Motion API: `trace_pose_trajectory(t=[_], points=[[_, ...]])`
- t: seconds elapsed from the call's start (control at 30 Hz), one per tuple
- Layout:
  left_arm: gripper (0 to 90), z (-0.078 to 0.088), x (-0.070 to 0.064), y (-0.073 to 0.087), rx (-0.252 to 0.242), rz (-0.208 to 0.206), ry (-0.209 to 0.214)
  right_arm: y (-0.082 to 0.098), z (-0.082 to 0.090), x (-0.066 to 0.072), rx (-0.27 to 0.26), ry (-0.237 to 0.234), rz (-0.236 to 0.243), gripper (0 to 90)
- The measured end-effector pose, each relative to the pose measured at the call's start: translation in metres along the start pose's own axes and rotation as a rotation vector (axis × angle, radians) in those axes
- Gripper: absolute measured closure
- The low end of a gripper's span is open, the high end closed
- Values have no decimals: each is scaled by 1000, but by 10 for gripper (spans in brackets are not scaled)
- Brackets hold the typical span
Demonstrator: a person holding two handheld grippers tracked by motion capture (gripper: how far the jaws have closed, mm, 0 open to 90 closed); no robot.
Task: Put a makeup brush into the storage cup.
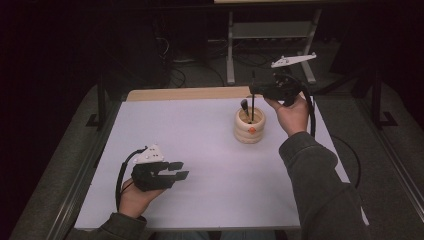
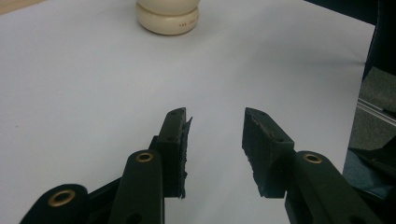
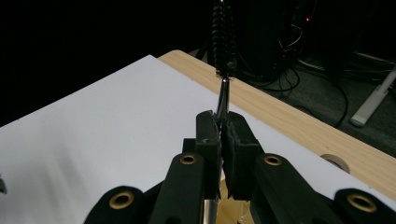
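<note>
One ribbed holder [image 1: 249, 127], two brushes [image 1: 252, 107], two grippers [image 1: 172, 170].

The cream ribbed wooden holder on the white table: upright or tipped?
Upright. The cream ribbed wooden holder stands on its base on the white table, mouth upward.

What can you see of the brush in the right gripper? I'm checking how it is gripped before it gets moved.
The brush is slim: a thin shiny metal stem topped by a dark, bristly head. The right gripper is shut on the stem, its black pads pinching it from both sides, with the bristles sticking out past the jaws. In the high view it hangs as a dark upright rod over the cream ribbed holder, its lower end at the holder's mouth; whether it touches inside cannot be told.
</note>
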State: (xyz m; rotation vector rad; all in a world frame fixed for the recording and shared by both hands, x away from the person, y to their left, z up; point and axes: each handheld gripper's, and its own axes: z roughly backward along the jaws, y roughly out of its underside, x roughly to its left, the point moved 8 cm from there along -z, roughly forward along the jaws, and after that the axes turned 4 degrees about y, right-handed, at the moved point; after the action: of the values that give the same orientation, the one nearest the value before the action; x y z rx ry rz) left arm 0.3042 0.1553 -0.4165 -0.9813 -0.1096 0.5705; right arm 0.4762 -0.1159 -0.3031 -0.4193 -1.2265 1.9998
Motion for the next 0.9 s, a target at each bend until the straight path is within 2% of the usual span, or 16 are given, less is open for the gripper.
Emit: trace_pose_trajectory(t=[0.27, 0.37, 0.43, 0.73, 0.87, 0.9], points=[[601, 1, 0, -1, -4, -1, 1, -4, -6, -11, -13, 19, -19, 848], [601, 0, 0, -1, -8, 0, 5, -4, -7, -14, -1, 28, -40, 848], [599, 0, 0, -1, -8, 2, 5, -4, -9, -17, -4, 38, -36, 848], [570, -1, 0, 1, 4, -8, 1, 4, -17, -27, 20, 51, -73, 848], [554, 0, 1, 1, 6, -12, -6, 6, -20, -30, 18, 61, -72, 848], [545, 0, 1, 0, -5, -1, -7, 7, -21, -31, 22, 65, -69, 847]])
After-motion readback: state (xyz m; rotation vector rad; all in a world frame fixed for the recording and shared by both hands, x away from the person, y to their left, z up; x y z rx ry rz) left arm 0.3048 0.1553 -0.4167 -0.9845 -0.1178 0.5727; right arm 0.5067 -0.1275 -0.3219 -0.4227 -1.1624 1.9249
